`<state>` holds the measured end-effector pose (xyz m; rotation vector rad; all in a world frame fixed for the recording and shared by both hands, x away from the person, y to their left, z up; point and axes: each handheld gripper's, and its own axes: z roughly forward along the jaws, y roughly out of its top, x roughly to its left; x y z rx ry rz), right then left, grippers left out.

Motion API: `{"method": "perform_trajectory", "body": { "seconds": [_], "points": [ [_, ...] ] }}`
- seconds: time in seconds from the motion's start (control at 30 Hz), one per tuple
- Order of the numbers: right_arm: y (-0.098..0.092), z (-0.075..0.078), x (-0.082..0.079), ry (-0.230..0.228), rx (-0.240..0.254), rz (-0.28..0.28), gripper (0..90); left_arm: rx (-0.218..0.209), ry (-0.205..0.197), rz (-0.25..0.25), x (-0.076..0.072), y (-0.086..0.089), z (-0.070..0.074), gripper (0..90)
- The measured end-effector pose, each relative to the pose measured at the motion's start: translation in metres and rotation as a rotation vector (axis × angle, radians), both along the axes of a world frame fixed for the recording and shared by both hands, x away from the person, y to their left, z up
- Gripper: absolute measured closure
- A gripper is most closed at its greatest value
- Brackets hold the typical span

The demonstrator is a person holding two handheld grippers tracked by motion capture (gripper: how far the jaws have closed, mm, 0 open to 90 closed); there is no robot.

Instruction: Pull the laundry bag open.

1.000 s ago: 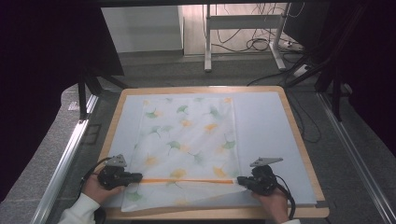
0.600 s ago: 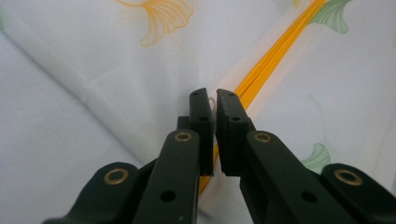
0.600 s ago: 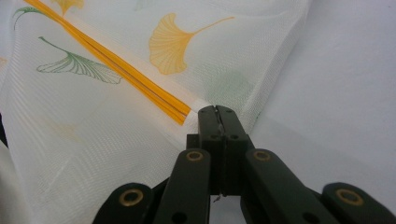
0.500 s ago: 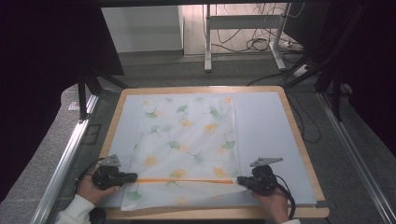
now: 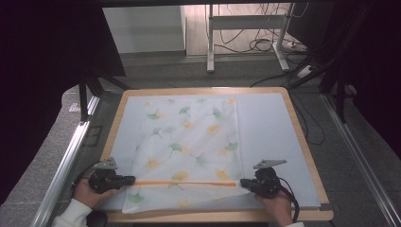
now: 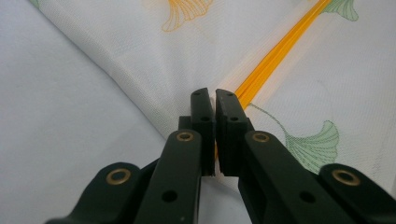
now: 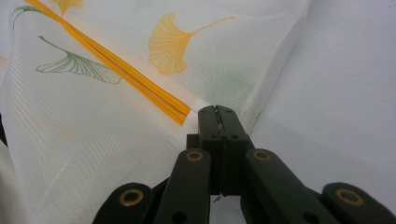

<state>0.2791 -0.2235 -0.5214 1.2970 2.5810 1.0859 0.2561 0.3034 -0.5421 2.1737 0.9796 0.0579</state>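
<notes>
A thin white cloth [image 5: 189,137] printed with green and yellow ginkgo leaves lies flat on the pale blue mat [image 5: 269,123]. An orange stripe [image 5: 184,183] runs across the cloth near its front edge. My left gripper [image 5: 126,178] is shut on the cloth at the stripe's left end; in the left gripper view its jaws [image 6: 214,100] pinch the fabric [image 6: 140,56] beside the stripe [image 6: 275,60]. My right gripper [image 5: 242,182] is shut on the cloth at the stripe's right end, and its jaws [image 7: 217,112] clamp the fabric [image 7: 93,140] edge. The stripe is stretched straight between them.
The mat sits on a wooden-rimmed table [image 5: 302,142]. A metal rail [image 5: 66,165] runs along the left side. Desk legs and cables [image 5: 246,42] stand on the floor beyond the table. Bare mat lies right of the cloth.
My left gripper has shifted a little to the left with the cloth's corner in it. The right gripper has stayed where it was.
</notes>
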Motion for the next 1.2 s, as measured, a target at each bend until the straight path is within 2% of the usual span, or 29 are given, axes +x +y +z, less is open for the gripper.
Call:
{"method": "perform_trajectory", "body": {
  "seconds": [1.2],
  "points": [
    [-0.0001,0.0000,0.0000,0.001,0.000,0.002,89.7,-0.014,-0.006,-0.010,-0.0018,0.0075,0.0002,87.7]
  ]
}}
